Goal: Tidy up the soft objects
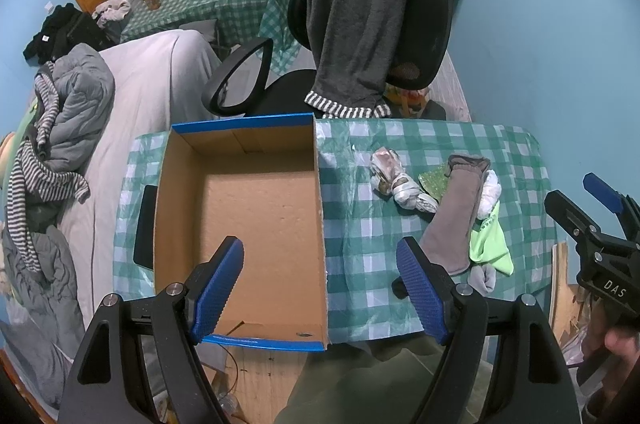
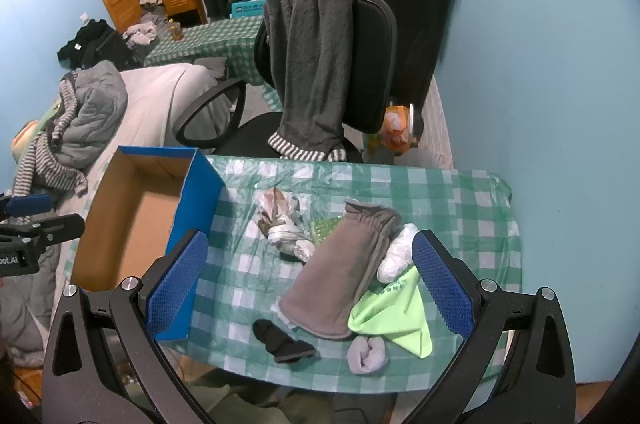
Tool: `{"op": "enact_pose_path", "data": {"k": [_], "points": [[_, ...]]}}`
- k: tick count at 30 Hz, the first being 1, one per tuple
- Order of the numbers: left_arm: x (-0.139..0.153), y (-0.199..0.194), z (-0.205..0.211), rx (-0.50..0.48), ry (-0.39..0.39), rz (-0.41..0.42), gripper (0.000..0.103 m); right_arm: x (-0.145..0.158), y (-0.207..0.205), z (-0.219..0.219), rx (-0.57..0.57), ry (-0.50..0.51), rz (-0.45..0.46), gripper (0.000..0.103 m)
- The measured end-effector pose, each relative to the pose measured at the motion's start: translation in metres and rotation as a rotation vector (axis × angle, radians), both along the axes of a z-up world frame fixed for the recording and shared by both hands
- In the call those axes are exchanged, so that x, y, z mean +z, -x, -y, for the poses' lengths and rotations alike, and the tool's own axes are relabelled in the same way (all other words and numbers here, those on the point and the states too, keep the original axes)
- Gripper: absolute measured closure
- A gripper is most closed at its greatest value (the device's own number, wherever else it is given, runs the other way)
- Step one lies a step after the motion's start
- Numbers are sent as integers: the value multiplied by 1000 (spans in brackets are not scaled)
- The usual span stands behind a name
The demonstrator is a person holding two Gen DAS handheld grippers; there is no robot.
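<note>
Right wrist view: wide-open, empty right gripper (image 2: 310, 276) above ribbed taupe sock (image 2: 344, 274), lime cloth (image 2: 394, 316); left gripper (image 1: 320, 288) gapes empty over cardboard box (image 1: 256, 208) beside a towel-draped chair (image 2: 372, 64)

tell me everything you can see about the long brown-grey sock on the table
The brown-grey sock is long, of soft fleecy-looking fabric with a gathered, ribbed cuff at the far end. It lies flat and slanted on the checked tablecloth, right of the open cardboard box. Its right edge overlaps the lime-green cloth and touches a white bundle. Neither hand-held gripper touches it.
</note>
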State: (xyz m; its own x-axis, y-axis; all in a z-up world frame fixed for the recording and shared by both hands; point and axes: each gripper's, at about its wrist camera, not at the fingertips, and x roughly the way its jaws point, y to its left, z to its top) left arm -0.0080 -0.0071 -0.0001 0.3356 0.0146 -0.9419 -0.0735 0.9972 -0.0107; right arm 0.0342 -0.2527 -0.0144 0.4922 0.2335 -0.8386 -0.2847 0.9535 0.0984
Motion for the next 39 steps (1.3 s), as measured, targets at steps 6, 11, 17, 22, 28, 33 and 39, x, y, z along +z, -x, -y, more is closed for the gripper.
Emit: {"op": "enact_pose_path", "data": {"k": [6, 11, 17, 22, 28, 33, 39], "points": [[-1, 1, 1, -1, 1, 0, 23, 0, 0, 1, -1, 1, -3, 2], [-5, 4, 9, 1, 0, -2, 23, 1, -1, 1, -1, 1, -5, 2], [-7, 8, 16, -2, 1, -3, 23, 1, 0, 3, -6, 2, -5, 2], [-7, 7, 18, -2, 2, -5, 23, 2, -1, 4, -6, 2, -6, 2], [-7, 7, 18, -2, 3, -7, 23, 2, -2, 6, -4, 2, -8, 2], [-7, 7, 18, -4, 4, -7, 23, 2, -3, 7, -4, 2, -10, 2], [-7, 7, 18, -5, 5, -8, 23, 3, -5, 8, -5, 2, -10, 2]]}}
